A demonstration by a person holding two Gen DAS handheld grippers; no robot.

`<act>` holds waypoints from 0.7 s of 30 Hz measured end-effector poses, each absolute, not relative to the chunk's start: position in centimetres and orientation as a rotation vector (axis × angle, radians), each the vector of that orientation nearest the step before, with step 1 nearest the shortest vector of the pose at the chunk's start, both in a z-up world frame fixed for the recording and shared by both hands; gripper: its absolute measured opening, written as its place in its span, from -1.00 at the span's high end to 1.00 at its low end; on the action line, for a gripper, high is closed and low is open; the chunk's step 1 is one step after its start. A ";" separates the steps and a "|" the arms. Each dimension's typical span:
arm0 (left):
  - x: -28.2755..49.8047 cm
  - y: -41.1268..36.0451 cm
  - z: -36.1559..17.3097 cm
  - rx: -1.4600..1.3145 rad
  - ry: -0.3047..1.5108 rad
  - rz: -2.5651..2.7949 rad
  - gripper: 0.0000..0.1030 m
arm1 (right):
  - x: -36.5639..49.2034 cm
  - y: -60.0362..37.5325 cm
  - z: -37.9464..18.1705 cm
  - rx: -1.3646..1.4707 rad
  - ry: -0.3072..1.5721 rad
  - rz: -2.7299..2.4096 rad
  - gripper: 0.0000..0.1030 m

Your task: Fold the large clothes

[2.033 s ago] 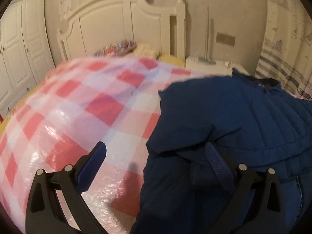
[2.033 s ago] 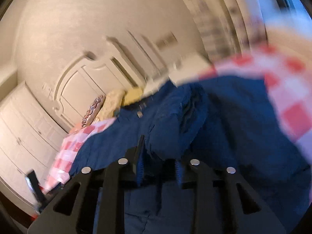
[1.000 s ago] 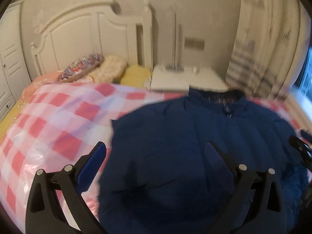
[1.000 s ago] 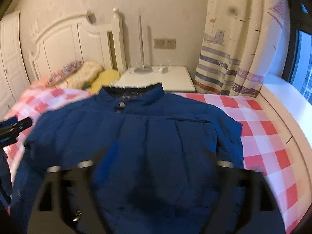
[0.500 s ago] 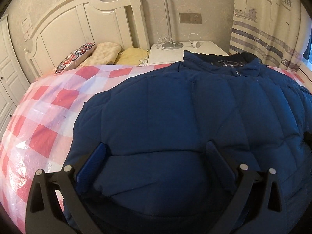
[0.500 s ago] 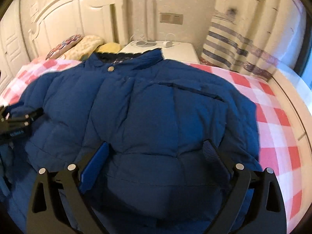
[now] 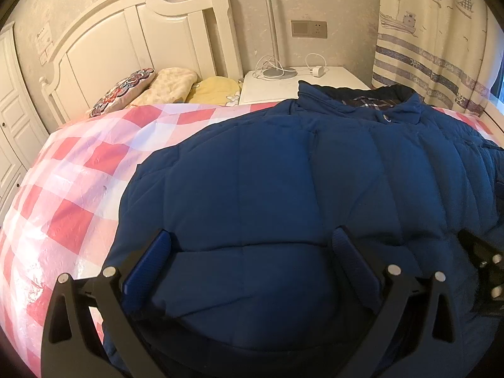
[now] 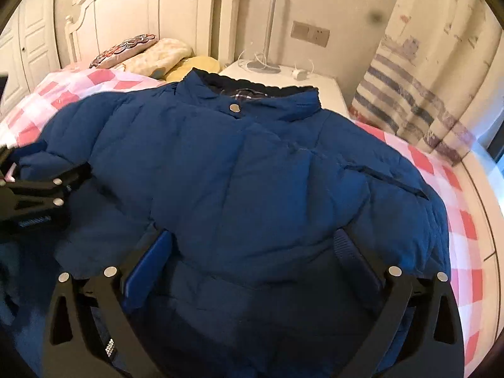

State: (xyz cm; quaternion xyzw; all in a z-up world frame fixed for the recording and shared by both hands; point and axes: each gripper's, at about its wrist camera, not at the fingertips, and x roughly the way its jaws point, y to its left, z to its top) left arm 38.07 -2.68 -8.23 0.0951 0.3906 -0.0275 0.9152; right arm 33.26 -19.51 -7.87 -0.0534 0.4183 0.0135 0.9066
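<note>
Wardrobe doors (image 7: 9, 119) are showing at the far left of the left wrist frame, then a white headboard (image 7: 126, 37) and 3 pillows (image 7: 170, 86) at upper left. Red-and-white checked bedding (image 7: 66, 195) is filling the left side. At bottom centre, the left gripper (image 7: 252, 252) is hovering low over the jacket, jaws wide apart, gripping nothing. A blue quilted jacket (image 7: 283, 182) is lying spread across centre and right, collar toward a white nightstand (image 7: 302, 82). A striped curtain (image 7: 434, 47) is hanging at upper right. In the right wrist frame, the right gripper (image 8: 252, 252) is sitting at bottom centre over the jacket, jaws likewise apart.
</note>
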 end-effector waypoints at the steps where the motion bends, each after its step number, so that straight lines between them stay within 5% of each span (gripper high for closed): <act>1: 38.1 -2.7 -8.2 0.194 0.806 -0.057 -0.96 | 32.9 -20.0 -7.3 -0.113 0.838 0.007 -0.88; 15: 38.1 -2.7 -8.5 0.182 0.810 -0.065 -0.96 | 33.7 -28.0 -8.9 0.099 0.841 -0.055 -0.91; 21: 36.5 -1.6 -7.5 0.145 0.817 -0.072 -0.95 | 28.9 -26.5 -4.9 0.151 0.780 -0.033 -0.90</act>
